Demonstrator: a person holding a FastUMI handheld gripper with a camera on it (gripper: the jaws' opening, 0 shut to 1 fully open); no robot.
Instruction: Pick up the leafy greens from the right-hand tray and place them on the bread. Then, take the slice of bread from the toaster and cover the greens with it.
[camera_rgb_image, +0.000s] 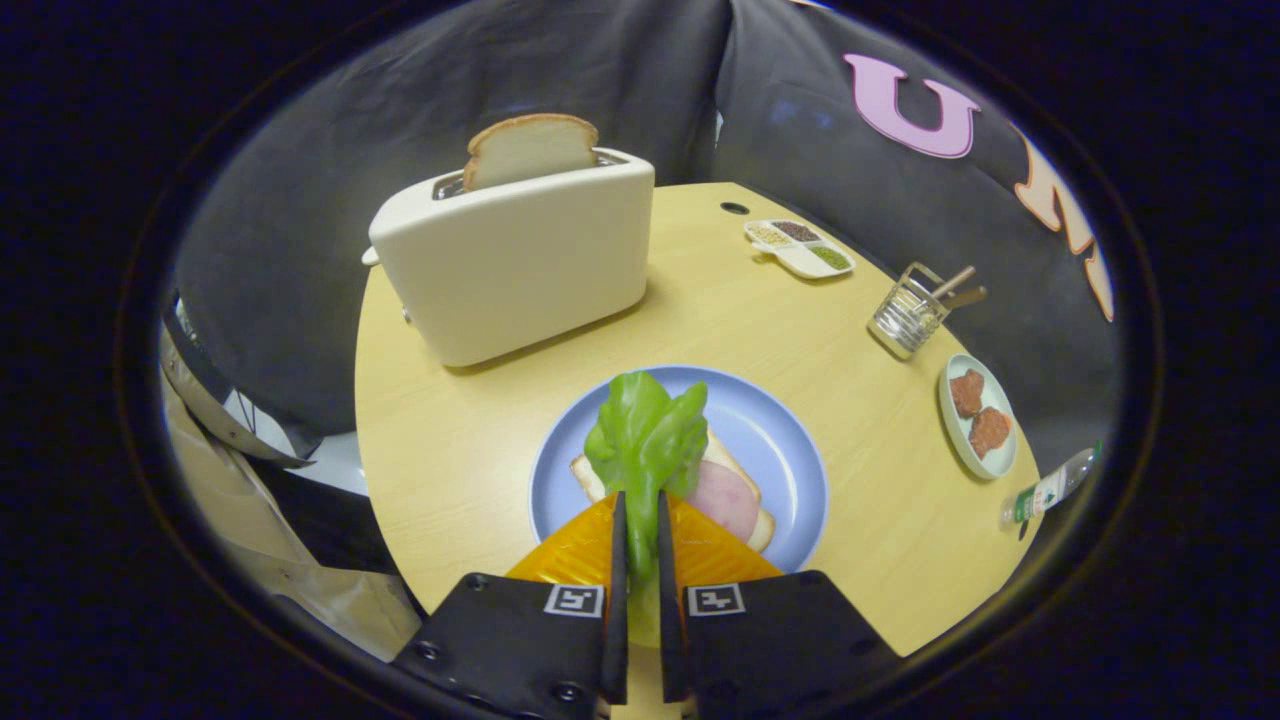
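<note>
Two fingers (617, 560) of your gripper (640, 520) stand nearly closed, jaws pinching the stem of the leafy greens (645, 440) between them. You hold the greens upright above the blue plate (780, 440), over the bread slice (735, 500) with its ham slice (725, 497) lying on that plate. Beyond the plate stands the white toaster (520, 260) on the wooden tabletop (450, 450), a slice of bread (530, 148) upright in its slot. Far side of the plate from you, right of the toaster: a divided condiment dish (800, 246), a wire utensil holder (912, 310), a small plate of browned pieces (978, 415), and a bottle (1050, 488) at the tabletop's edge.
</note>
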